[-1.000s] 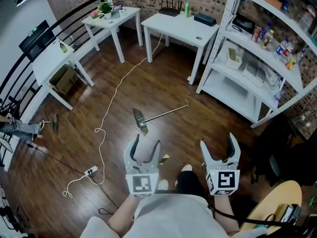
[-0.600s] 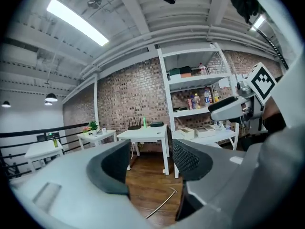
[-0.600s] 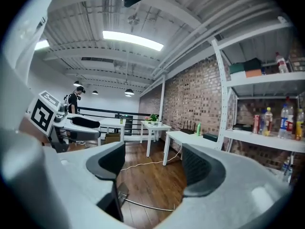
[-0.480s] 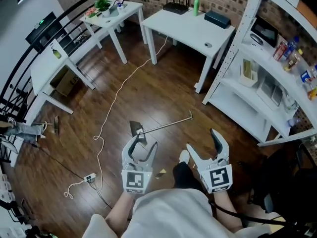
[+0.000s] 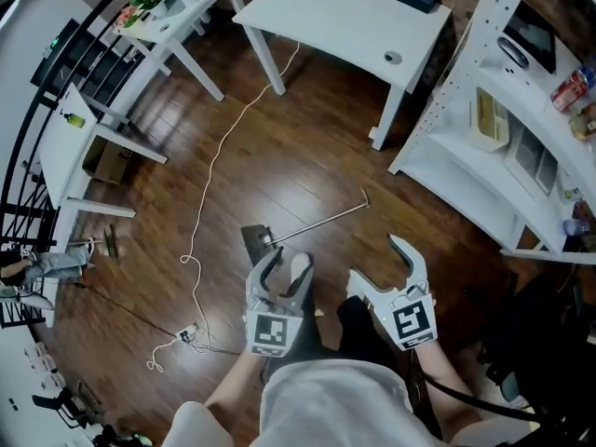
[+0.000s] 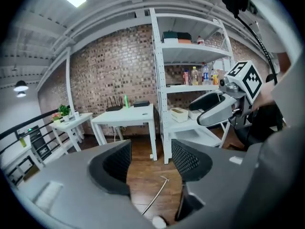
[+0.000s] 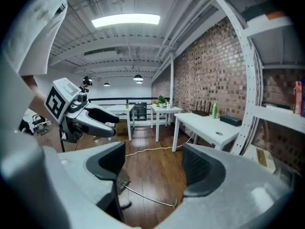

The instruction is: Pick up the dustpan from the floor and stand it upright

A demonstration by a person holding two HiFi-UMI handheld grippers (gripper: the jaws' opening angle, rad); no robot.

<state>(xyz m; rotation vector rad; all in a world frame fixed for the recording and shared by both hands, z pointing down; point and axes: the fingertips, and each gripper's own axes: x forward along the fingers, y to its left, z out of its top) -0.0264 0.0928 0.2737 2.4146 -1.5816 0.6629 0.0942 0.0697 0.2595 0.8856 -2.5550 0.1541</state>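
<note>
The dustpan lay flat on the floor before the white worktop; its thin handle looked light, stiff and slippery, best pinched near the pan; the left gripper fingers were closing on nothing; the right gripper fingers stood apart, empty.

Grey two-jaw left gripper tilts downward, its jaws closing with nothing between them; the matching grey right gripper beside it holds its jaws apart.

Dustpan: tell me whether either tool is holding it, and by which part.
Nothing is held. The dustpan lies untouched on the floor. The left tool is closing its jaws with nothing between them; the right tool is open and empty.
</note>
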